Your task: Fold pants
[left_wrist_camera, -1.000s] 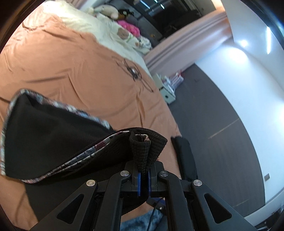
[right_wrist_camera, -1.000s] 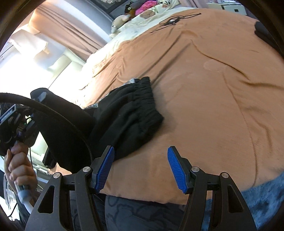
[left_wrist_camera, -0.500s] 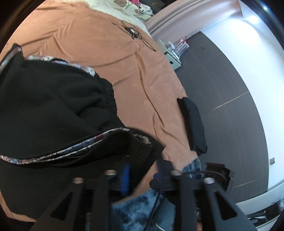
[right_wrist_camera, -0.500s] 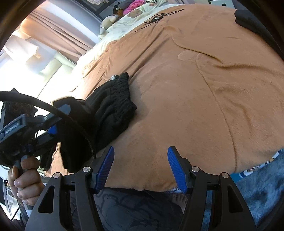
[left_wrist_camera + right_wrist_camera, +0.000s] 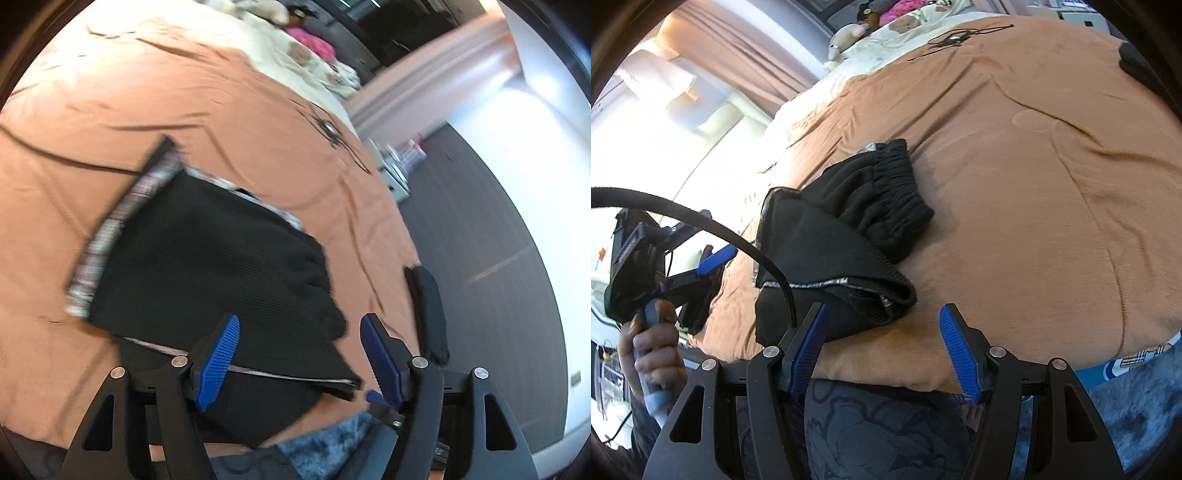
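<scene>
Ahead, an orange-covered bed (image 5: 258, 122); dark floor (image 5: 491, 236) and white wall (image 5: 546, 155) rightward; bright curtained window (image 5: 665, 122) left.

We are cataloguing: pants (image 5: 207, 258), matt black ribbed knit cloth with a patterned woven trim; bedspread (image 5: 110, 110), soft matt orange fleece, creasing; left gripper (image 5: 299, 354) and right gripper (image 5: 882, 347), matt black plastic, metal screw heads shining, blue ridged rubbery pads (image 5: 218, 362); rug (image 5: 1126, 402), shaggy blue pile.

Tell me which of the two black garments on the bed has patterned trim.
The large folded pants before the left gripper, whose jaws are opening; the narrow garment at the bed's edge is plain.
</scene>
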`<state>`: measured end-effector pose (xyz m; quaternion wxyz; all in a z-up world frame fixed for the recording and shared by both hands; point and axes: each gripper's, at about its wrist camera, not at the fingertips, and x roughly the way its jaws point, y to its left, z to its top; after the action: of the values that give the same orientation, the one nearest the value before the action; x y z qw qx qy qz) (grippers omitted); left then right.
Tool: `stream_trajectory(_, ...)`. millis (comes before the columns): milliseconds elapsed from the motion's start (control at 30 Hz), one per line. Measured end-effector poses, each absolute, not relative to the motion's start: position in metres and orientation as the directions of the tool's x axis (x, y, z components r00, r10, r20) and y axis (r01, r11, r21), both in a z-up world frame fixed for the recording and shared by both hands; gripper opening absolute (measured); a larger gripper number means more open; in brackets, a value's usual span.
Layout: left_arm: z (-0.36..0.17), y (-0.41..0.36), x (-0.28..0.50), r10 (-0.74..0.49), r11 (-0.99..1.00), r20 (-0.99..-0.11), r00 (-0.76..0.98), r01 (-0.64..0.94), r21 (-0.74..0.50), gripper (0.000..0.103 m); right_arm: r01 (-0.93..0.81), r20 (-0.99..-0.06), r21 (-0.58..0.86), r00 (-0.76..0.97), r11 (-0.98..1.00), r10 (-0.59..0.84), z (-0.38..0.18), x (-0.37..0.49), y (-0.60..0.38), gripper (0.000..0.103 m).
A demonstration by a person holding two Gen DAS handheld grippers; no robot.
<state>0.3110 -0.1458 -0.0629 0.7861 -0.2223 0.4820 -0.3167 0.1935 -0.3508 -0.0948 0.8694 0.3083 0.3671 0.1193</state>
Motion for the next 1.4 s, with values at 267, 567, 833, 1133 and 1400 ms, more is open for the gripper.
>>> stream_trajectory(267,-0.09,-0.089,0.328,-0.656,0.74,-0.649,0.386,0.159,-0.653,0.07,0.02,-0.609,0.578,0.675,0.816,0.416,-0.1,0.205,-0.325,0.075)
stream_trajectory(567,-0.128,-0.069,0.338,-0.628,0.759,-0.688,0.363,0.093,-0.644,0.07,0.046,-0.64,0.558,0.659,0.828,0.395,-0.107,0.218,-0.313,0.075)
stream_trajectory(833,-0.159,-0.065,0.347,-0.619,0.766,-0.714,0.327,0.051,-0.64,0.07,0.048,-0.648,0.55,0.654,0.834,0.391,-0.112,0.223,-0.308,0.075)
stream_trajectory(1133,-0.168,-0.066,0.369,-0.64,0.739,-0.677,0.365,0.049,-0.672,0.07,0.054,-0.644,0.556,0.658,0.829,0.389,-0.115,0.229,-0.308,0.075)
stream_trajectory(1400,-0.163,-0.058,0.365,-0.618,0.753,-0.671,0.41,0.062,-0.655,0.038,0.056,-0.651,0.498,0.683,0.865,0.33,-0.112,0.222,-0.307,0.057)
